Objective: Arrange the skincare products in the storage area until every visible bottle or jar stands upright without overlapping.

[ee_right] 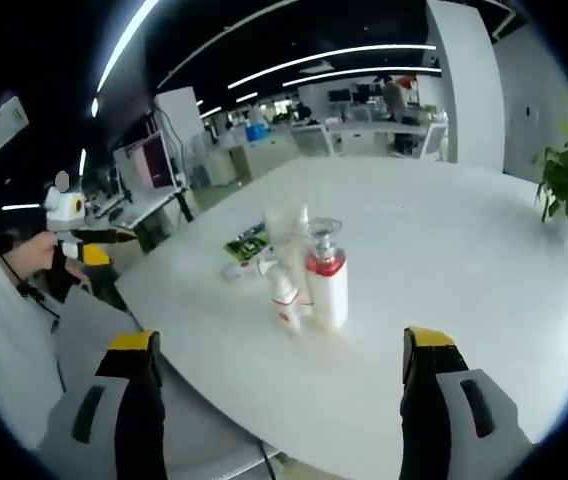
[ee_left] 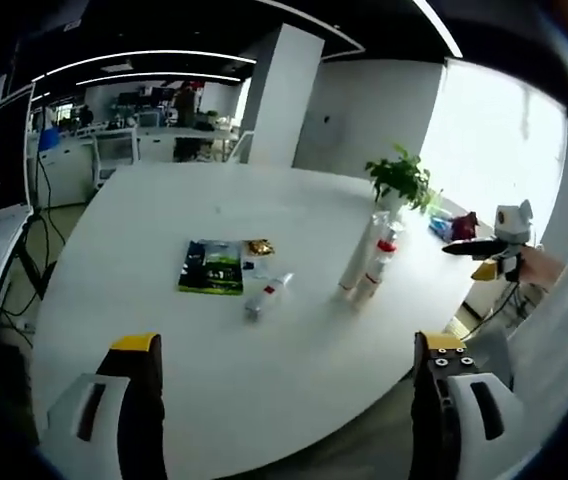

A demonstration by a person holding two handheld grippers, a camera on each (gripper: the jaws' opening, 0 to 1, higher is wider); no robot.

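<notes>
A: Both tongs, left [ee_left: 284, 410] and right [ee_right: 282, 405], hang spread and empty off the tabletop [ee_left: 164, 240] edge.

B: The small bottle [ee_left: 264, 297] lies toppled mid-tabletop, right of the green packet [ee_left: 211, 267]; the pump bottles [ee_right: 326, 275] stand farther right.

A: Probably light, slick plastic; grip its body midway.

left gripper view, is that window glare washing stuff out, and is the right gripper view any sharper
Left gripper view: the bright window blows out to white and softens the potted plant and the standing bottles beside it; table edges bend with the fisheye. Right gripper view: lit by ceiling strips, more even, though the pump bottle looks slightly soft.
</notes>
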